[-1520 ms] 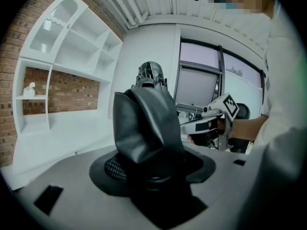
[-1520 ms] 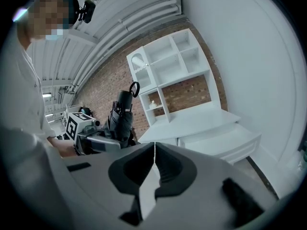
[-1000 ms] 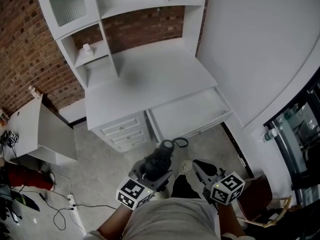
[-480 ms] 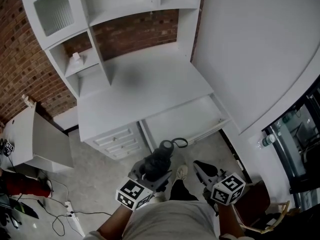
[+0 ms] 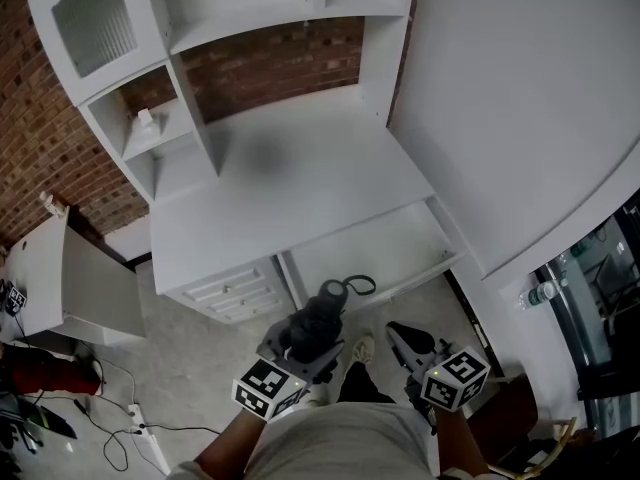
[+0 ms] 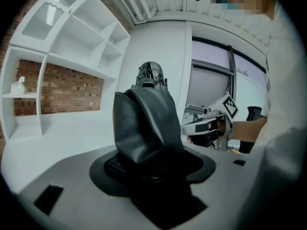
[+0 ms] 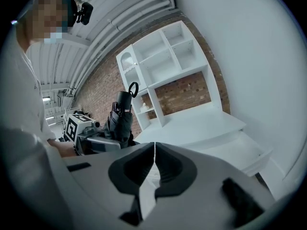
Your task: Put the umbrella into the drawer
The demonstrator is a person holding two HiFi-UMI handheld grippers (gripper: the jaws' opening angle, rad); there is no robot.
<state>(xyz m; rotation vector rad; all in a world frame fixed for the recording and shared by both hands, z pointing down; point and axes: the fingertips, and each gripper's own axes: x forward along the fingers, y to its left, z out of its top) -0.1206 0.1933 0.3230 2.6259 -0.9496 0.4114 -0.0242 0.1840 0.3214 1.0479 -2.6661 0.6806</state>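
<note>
Left gripper (image 5: 310, 344) clamped on folded black fabric umbrella (image 5: 322, 308), strap loop ahead of jaws. Right gripper (image 5: 400, 332) pressed together, empty. Smooth white drawer (image 5: 372, 253) pulled out.

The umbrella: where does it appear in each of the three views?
Head view: bottom centre, umbrella, below the open drawer.
Left gripper view: fills the centre.
Right gripper view: left of centre.
Shared landmark: the brick wall behind the white shelves.

White, brick red, black and grey.
A matte black folded fabric umbrella (image 5: 318, 320); plain white wooden desk (image 5: 290, 188); white open drawer (image 5: 372, 251); red-brown brick wall (image 5: 275, 60) with pale mortar lines; mottled grey floor (image 5: 200, 368).
</note>
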